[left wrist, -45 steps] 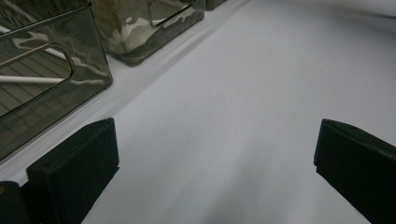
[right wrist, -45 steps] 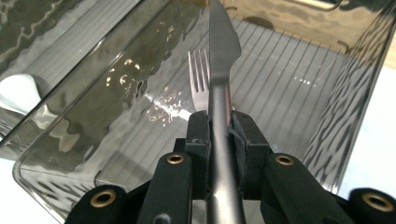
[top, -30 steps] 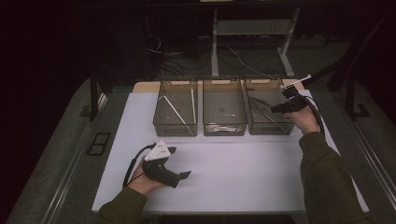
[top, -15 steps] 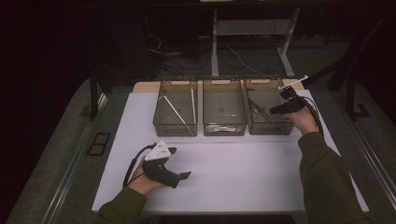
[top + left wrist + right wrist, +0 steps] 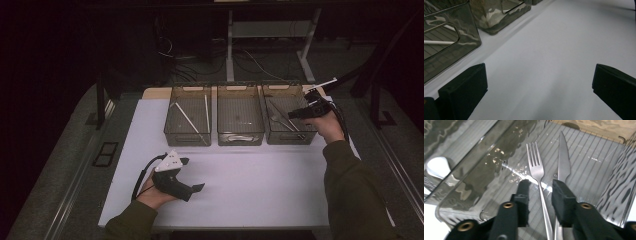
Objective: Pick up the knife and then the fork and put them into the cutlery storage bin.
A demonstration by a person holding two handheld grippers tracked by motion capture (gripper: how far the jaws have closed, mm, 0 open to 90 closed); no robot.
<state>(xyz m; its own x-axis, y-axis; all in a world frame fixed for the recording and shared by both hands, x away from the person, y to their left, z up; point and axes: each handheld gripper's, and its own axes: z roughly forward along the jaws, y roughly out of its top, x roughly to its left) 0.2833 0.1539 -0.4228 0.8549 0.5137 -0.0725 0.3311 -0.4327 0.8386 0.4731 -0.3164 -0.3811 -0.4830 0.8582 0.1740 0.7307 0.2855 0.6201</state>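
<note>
Right hand-held gripper (image 5: pixel 540 187), jaws just parted, releases fork (image 5: pixel 537 173) into bin (image 5: pixel 599 147); withdrawal next; left hand-held gripper (image 5: pixel 539 82) gapes, idle

Your right gripper (image 5: pixel 539 192) hides the lower handles of the fork (image 5: pixel 537 173) and the knife (image 5: pixel 563 162); whether its pads touch the fork cannot be told. The bin (image 5: pixel 474 177) is cut off by the frame's edges. In the high view, the cutlery in the right-hand bin (image 5: pixel 286 116) is too small to identify.
</note>
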